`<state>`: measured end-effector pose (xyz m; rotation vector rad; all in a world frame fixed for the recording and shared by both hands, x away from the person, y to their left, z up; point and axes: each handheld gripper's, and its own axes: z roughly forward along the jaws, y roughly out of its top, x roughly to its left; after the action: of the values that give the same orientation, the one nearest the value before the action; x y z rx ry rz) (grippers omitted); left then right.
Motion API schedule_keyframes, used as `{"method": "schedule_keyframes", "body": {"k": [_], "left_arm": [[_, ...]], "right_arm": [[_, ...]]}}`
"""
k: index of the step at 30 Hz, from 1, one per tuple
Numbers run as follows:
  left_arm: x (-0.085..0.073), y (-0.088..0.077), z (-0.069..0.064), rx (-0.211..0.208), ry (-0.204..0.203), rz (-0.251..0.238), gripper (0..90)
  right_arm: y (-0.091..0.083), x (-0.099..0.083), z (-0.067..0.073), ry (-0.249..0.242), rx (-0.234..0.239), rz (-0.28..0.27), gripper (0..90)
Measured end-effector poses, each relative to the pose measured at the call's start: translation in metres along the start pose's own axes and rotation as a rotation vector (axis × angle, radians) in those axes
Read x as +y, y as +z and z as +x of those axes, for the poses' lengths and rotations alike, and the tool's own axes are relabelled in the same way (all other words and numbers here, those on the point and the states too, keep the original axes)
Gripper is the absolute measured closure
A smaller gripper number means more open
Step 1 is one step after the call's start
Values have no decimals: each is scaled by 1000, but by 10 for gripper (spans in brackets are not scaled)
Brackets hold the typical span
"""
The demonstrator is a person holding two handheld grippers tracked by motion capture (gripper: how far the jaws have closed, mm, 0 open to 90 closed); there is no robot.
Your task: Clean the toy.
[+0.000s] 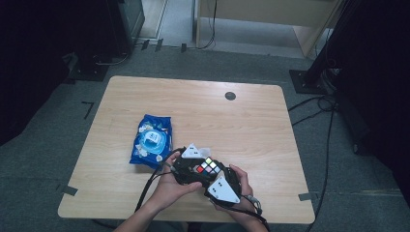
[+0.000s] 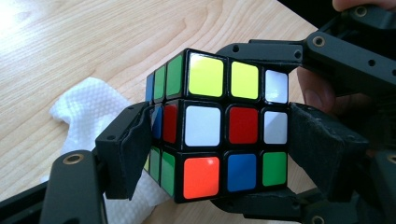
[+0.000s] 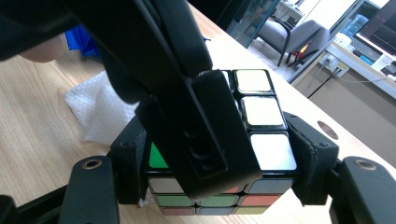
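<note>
Our left hand-held gripper (image 2: 215, 149) is bracketing the puzzle cube (image 2: 219, 126), its pads not clearly pressing; our right hand-held gripper (image 3: 219, 154) is clamping the cube's sides. We are holding it above the worktop (image 1: 251, 121), over a white tissue (image 2: 88, 107), near a blue wipes pack (image 1: 151, 140).

One multicoloured plastic puzzle cube (image 1: 209, 166), one blue wet-wipe packet (image 1: 151, 140), one white paper tissue (image 2: 91, 109), two black hand-held grippers.

Scrambled cube (image 2: 219, 126) between black fingers (image 2: 126, 149) — white tissue (image 2: 88, 112) beneath
</note>
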<state>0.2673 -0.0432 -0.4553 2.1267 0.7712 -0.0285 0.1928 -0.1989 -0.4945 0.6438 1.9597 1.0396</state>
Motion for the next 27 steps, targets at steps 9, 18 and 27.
{"method": "schedule_keyframes", "body": {"k": [9, 18, 27], "left_arm": [[-1, 5, 1, -11, -6, 18, 266], [-2, 3, 4, -55, -8, -4, 337], [-4, 2, 5, -70, -5, -18, 345]], "right_arm": [[0, 1, 2, -4, -1, -7, 351], [-1, 1, 1, 2, 3, -13, 351], [-2, 3, 0, 1, 13, -19, 351]]}}
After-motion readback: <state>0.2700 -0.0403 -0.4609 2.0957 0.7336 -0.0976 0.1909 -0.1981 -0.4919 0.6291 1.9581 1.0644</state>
